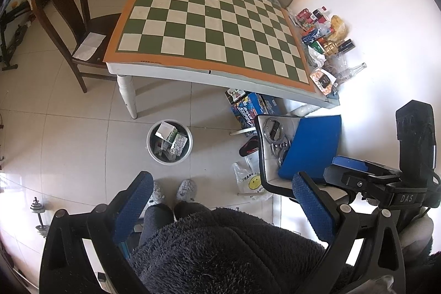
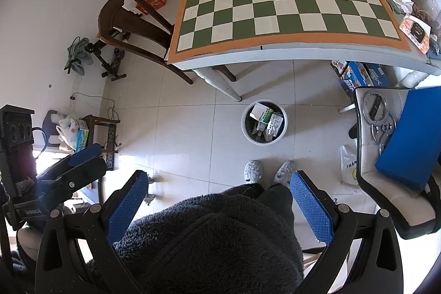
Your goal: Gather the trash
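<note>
Left wrist view: left tool (image 1: pixel 223 207) wide open and empty, same for right tool (image 2: pixel 219 203) (trash bin (image 1: pixel 169 142) on floor, near the table (image 1: pixel 193 72)).

A round bin (image 1: pixel 168 142) with a pale rim and dark inside stands upright on the tiled floor, just in front of the table's near white leg. It already holds several things: a white carton lying open-side up at the back, a green-and-white box beside it, and a silvery blister pack tilted against the right wall (the pieces beneath them are too dark to tell apart). From the right wrist view the same bin (image 2: pixel 264 124) shows its contents heaped to about rim height. A heap of trash (image 1: pixel 322 42) lies along the table's right edge: bright wrappers, small boxes, crumpled white paper, a clear bottle on its side.
</note>
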Demonstrator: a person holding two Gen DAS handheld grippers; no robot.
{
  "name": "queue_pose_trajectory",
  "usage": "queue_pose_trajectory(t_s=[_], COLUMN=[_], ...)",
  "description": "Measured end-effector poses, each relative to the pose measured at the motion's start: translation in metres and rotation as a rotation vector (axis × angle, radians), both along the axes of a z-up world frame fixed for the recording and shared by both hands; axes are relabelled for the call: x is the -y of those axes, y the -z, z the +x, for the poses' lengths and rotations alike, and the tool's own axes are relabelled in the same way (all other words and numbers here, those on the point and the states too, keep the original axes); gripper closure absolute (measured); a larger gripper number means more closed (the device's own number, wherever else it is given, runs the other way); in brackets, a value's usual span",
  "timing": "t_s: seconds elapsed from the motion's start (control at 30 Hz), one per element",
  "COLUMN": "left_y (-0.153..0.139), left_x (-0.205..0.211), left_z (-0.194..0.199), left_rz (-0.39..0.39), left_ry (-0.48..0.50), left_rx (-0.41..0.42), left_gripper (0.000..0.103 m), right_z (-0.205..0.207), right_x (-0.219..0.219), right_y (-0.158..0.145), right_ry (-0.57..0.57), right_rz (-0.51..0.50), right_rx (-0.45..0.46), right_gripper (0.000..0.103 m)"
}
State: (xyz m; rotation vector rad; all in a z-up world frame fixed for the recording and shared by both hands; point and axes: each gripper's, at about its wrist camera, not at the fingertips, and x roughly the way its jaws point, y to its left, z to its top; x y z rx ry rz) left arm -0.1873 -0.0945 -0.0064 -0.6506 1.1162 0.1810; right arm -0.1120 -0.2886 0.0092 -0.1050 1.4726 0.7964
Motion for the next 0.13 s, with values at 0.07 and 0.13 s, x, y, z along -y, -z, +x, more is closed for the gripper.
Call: queue_pose_trajectory(t_s=[0.07,0.13], left_y=[-0.0001,-0.0009], left_x=[-0.0002,0.0034], left_z=[0.0003,0.0022], left_rz=[0.0,0.001], left_ry=[-0.001,-0.004], left_rx=[0.003,0.006], left_gripper=[0.0,0.0], right_z=[0.0,-0.0005], right_x=[-0.0008,-0.0009], right_y=[-0.0004,-0.0009], right_ry=[-0.001,-0.001], right_rz=[0.001,0.001], right_rx=[0.0,0.001], right_gripper=[0.0,0.0])
